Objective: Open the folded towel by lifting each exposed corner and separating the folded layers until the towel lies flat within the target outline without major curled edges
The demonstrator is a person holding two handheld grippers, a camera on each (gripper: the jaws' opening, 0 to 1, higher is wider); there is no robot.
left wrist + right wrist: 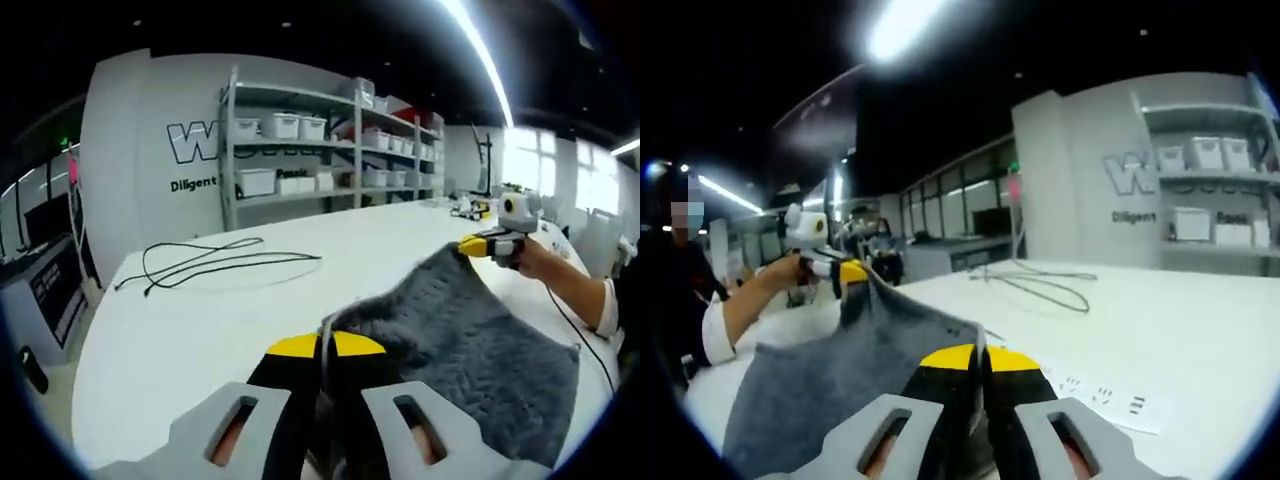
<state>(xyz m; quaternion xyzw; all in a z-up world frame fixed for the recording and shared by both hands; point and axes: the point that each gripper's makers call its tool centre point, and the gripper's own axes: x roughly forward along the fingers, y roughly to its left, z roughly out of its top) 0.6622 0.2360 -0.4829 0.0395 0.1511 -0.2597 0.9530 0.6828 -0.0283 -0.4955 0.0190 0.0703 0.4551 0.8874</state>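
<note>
A grey fuzzy towel [470, 340] hangs stretched between both grippers above the white table [200, 330]. In the left gripper view, my left gripper [321, 345] is shut on one towel corner, its yellow tips pinching the edge. My right gripper [490, 245] appears at the right of that view, shut on the opposite corner. In the right gripper view, the right gripper [980, 357] is shut on the towel [850, 370], and the left gripper [840, 272] holds the far corner at the left. The towel's lower part drapes toward the table.
A black cable [220, 262] lies looped on the table beyond the towel, also in the right gripper view as the cable [1040, 282]. Printed marks [1110, 402] sit on the table [1180, 330]. Shelves with white bins [320, 150] stand behind. A person's sleeve [605, 305] is at the right.
</note>
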